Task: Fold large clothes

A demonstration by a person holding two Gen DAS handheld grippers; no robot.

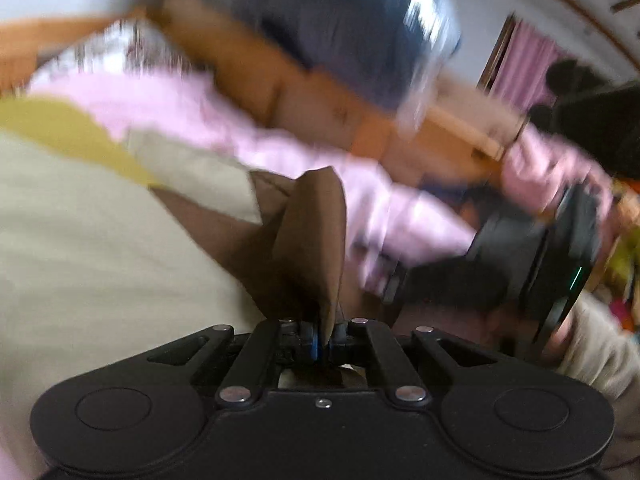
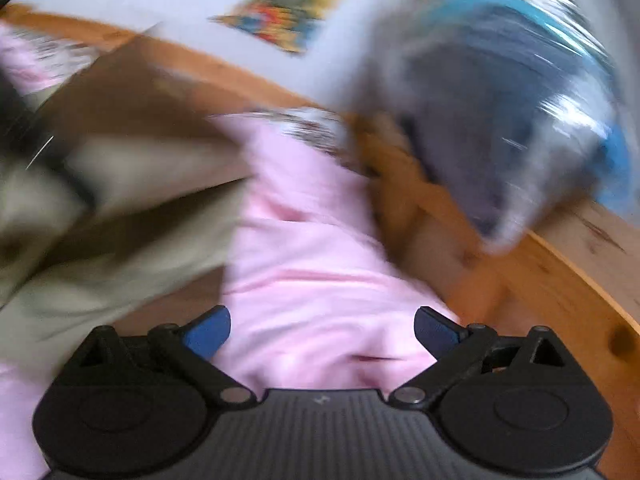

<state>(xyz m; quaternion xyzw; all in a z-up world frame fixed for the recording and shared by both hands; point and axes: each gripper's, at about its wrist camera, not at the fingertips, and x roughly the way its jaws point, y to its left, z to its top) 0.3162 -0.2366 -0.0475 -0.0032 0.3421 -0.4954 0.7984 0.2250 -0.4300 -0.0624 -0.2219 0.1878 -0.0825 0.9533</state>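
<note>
Clearly the left claw is pinched fully together on a fold of the brown cloth, which stands up from between its blue pads and trails away over the beige garment spread on the bed. Opposite, the right claw stands wide apart with nothing between its two blue pads, hanging over the pink sheet. One wooden bed frame bounds the sheet on the right, with a blurred blue-grey bundle above it. Beige cloth fills the left of the right wrist view; open pink sheet lies ahead. Both views are heavily blurred.
</note>
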